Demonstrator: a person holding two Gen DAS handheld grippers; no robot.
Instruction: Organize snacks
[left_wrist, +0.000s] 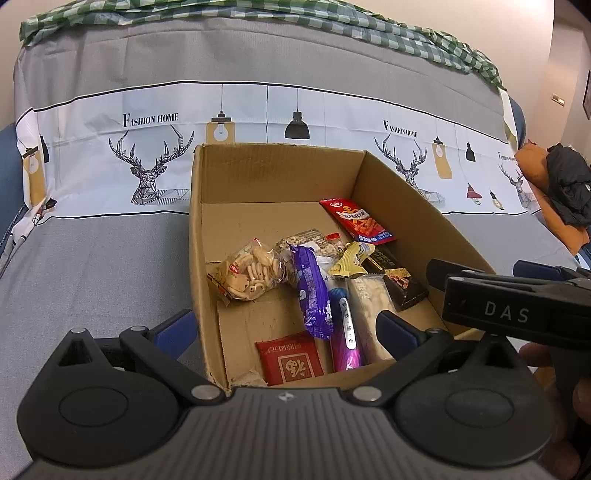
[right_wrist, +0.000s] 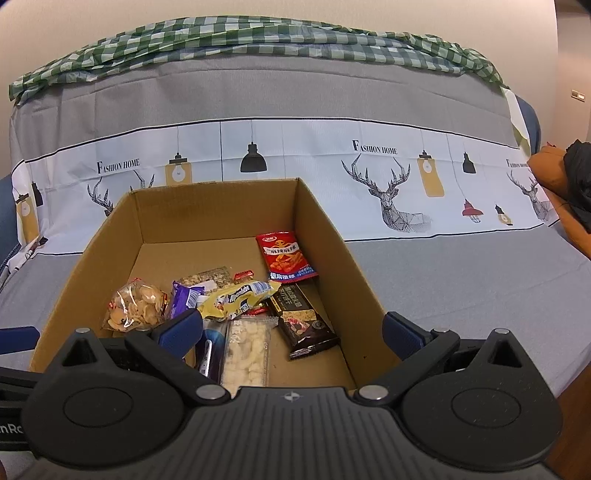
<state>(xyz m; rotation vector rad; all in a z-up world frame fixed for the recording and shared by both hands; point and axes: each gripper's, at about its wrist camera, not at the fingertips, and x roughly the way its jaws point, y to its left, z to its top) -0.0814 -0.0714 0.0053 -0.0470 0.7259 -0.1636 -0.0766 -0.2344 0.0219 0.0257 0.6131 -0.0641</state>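
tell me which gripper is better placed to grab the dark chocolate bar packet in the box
Right, probably. The dark chocolate bar packet lies just ahead between the right gripper's open jaws. From the left gripper, also open, it sits off to the right side.

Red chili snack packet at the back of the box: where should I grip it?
Take the red packet by its near, blue-banded bottom edge, coming down from above with the right gripper. It lies flat near the box's right wall, clear of the pile.

One cardboard box (left_wrist: 280, 173), perhaps nine snack packets (left_wrist: 314, 291), two grippers (left_wrist: 284, 325)
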